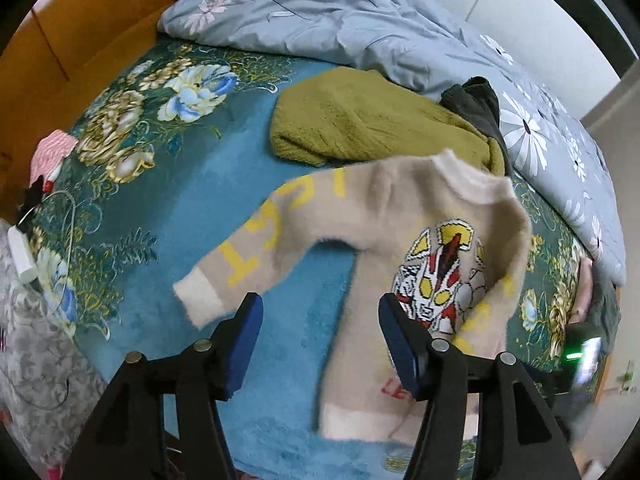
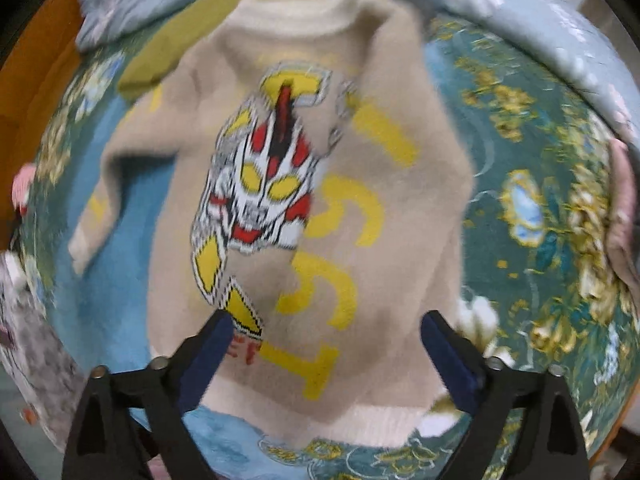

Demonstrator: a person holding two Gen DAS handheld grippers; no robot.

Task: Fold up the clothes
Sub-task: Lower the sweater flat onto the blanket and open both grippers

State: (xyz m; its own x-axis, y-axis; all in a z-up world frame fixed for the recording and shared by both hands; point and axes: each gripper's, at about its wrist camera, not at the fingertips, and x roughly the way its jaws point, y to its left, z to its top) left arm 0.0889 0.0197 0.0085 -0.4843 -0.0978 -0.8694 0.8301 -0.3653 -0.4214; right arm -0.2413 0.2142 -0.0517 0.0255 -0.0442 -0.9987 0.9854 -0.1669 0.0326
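A beige child's sweater point(image 1: 384, 216) with a red, white and yellow mask picture and yellow letters lies on the blue floral blanket point(image 1: 160, 184). Its one sleeve is folded across the body; the other sleeve point(image 1: 240, 260) stretches out flat to the left. My left gripper point(image 1: 320, 312) is open and empty above the blanket between that sleeve and the body. In the blurred right wrist view the sweater point(image 2: 304, 200) fills the middle, and my right gripper point(image 2: 326, 330) is open and empty over its lower hem.
An olive green garment point(image 1: 352, 124) and a dark one point(image 1: 476, 104) lie behind the sweater. A grey flowered duvet point(image 1: 320, 8) is bunched along the back. A wooden headboard point(image 1: 60, 40), a pink item point(image 1: 52, 152) and a white charger point(image 1: 22, 256) are at left.
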